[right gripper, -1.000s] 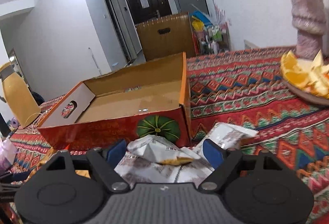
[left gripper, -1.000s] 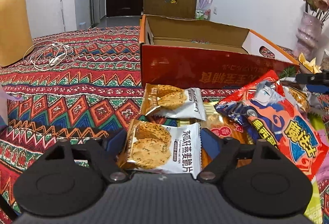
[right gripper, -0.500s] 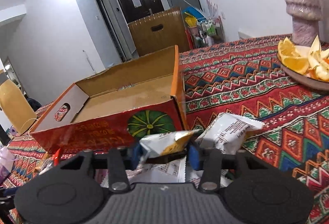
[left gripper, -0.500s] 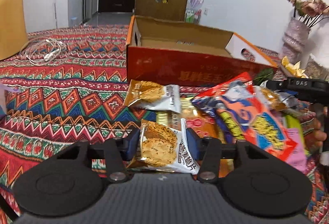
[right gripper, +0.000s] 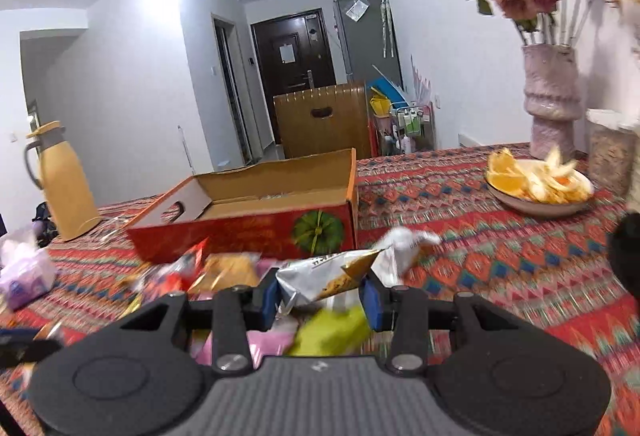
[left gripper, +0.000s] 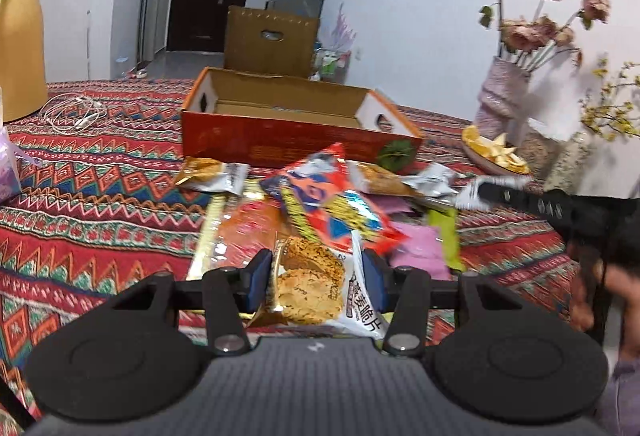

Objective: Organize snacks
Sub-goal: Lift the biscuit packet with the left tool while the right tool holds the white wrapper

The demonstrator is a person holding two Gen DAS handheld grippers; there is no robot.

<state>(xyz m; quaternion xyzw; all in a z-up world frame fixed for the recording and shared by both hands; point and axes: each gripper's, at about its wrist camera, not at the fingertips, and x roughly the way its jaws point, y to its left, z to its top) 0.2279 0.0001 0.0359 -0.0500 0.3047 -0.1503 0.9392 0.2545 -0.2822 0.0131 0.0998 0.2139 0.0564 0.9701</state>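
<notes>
Gripping an oat-crisp packet (left gripper: 316, 286) in left claw (left gripper: 315, 278) and silver cookie packet (right gripper: 326, 274) in right claw (right gripper: 320, 294), carry level over open red box (right gripper: 248, 224).

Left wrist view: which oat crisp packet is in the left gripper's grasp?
The upright oat crisp packet pinched in the left gripper. The other oat crisp packet lies flat on the tablecloth before the red box.

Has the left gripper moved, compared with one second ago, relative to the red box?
Yes. The left gripper, shut on the biscuit packet, has risen and drawn back: the red box now looks smaller and farther, with more of the snack pile showing.
</notes>
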